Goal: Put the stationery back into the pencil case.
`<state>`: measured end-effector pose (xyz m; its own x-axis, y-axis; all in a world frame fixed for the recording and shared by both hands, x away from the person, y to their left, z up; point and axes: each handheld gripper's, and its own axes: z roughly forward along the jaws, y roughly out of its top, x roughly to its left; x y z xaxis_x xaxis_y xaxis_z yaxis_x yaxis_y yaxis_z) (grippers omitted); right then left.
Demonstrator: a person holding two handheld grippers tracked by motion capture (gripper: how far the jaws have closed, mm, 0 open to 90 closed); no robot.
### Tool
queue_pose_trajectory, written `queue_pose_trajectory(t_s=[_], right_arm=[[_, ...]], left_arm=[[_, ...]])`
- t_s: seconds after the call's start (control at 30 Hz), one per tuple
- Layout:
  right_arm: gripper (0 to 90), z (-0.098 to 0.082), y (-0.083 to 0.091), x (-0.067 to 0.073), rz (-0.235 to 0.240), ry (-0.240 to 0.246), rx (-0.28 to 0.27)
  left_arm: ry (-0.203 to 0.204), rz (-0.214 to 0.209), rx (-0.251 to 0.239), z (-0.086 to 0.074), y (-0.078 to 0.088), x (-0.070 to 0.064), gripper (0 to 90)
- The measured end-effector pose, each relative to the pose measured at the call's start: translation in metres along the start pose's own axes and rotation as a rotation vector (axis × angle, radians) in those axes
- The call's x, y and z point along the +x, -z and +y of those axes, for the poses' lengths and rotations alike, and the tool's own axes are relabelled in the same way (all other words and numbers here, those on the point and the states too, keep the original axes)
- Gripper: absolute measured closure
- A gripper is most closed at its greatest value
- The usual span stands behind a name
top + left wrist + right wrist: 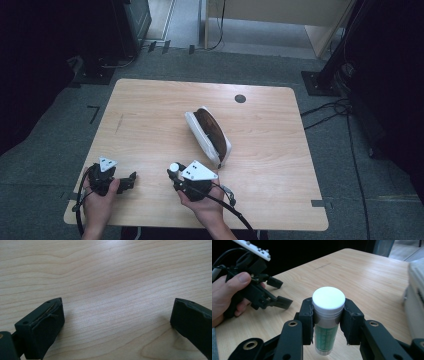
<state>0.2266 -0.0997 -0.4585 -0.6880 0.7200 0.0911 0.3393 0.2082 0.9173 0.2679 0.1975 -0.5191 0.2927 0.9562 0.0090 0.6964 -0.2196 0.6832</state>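
Tube (327, 320): clear plastic cylinder, flat white cap, green printed label, held upright off the bench (150, 110) near its front edge, clamped at the neck between the right gripper (328, 322) jaws. Left gripper (117, 322) rests at the front left corner, jaws wide apart over bare pale wood grain. Pouch (207, 134): white, oblong, soft-sided, lying mid-bench with its mouth open on a dark brown lining; contents cannot be made out.
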Motion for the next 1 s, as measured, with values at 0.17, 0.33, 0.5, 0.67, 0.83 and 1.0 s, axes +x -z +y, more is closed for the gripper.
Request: queue_pose_trajectory(t_s=[0.17, 0.33, 0.5, 0.67, 0.83, 1.0], right_arm=[[65.5, 0.001, 0.011, -0.011, -0.027, -0.016, -0.006], [65.5, 0.0, 0.023, -0.022, -0.067, -0.038, -0.009], [65.5, -0.001, 0.038, -0.035, -0.105, -0.059, -0.017], [65.5, -0.002, 0.052, -0.048, -0.142, -0.077, -0.026], [65.5, -0.003, 0.065, -0.058, -0.172, -0.09, -0.03], [65.5, -0.003, 0.075, -0.066, -0.19, -0.104, -0.026]], left_arm=[[0.0, 0.0, 0.0, 0.0, 0.0, 0.0, 0.0], [0.0, 0.0, 0.0, 0.0, 0.0, 0.0, 0.0], [0.0, 0.0, 0.0, 0.0, 0.0, 0.0, 0.0], [0.0, 0.0, 0.0, 0.0, 0.0, 0.0, 0.0], [0.001, 0.0, -0.001, 0.0, 0.0, 0.0, 0.0], [0.0, 0.0, 0.0, 0.0, 0.0, 0.0, 0.0]])
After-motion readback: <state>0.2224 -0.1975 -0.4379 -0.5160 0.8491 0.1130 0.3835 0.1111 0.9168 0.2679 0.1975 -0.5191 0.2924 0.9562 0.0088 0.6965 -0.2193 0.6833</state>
